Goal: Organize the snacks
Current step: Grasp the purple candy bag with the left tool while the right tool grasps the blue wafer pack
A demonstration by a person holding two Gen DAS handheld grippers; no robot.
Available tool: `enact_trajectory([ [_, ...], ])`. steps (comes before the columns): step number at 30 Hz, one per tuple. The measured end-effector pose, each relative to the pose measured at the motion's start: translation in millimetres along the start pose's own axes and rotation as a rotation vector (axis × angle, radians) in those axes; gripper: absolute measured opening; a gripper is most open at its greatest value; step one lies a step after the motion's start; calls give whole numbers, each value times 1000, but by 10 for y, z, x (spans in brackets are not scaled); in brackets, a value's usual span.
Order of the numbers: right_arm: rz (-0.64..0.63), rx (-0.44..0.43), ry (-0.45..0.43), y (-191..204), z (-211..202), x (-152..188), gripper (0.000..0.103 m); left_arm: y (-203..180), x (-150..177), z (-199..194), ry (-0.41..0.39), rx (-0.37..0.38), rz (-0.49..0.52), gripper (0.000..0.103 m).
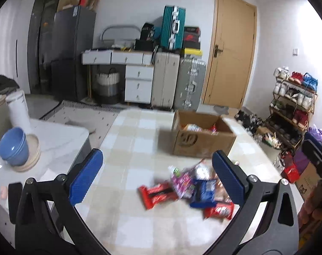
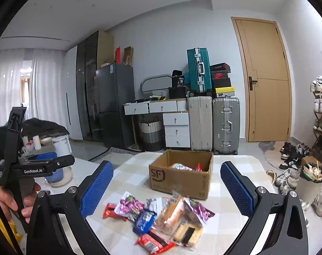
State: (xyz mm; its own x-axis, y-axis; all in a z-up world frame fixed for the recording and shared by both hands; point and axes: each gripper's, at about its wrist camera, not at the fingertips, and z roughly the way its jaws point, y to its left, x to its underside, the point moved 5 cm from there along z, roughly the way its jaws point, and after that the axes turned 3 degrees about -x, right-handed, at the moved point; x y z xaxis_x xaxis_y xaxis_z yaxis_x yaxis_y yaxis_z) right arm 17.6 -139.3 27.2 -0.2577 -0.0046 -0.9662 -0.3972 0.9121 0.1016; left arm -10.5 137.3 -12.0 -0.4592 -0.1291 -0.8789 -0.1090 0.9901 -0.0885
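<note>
Checked table (image 2: 231,223) bears snack packets (image 2: 161,218), cardboard box (image 2: 180,180).

I count one cardboard box (image 2: 180,177) on the checked table (image 2: 137,170), with a heap of about nine snack packets (image 2: 161,216) just in front of it. Left of the box I see two blue bowls (image 1: 13,146). Behind the box stand three suitcases (image 2: 200,123).

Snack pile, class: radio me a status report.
Both claws, left and right, open, empty. Snack pile loose on table; cardboard box behind, partly filled. Nothing in the way.
</note>
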Motion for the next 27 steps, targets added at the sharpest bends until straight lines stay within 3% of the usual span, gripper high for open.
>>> enact_trajectory([
  [6,15,-36,76,61,109,380,103,126,359,351,116,16,-39,103],
  [12,40,-79,163,88,313,682,103,-14,563,724,187,39,-22,103],
  [21,96,-152,277,85,665,1017,102,-113,748,1382,322,90,-72,102],
  [27,185,-203,343,14,894,1234,102,-328,754,1751,387,131,-51,102],
])
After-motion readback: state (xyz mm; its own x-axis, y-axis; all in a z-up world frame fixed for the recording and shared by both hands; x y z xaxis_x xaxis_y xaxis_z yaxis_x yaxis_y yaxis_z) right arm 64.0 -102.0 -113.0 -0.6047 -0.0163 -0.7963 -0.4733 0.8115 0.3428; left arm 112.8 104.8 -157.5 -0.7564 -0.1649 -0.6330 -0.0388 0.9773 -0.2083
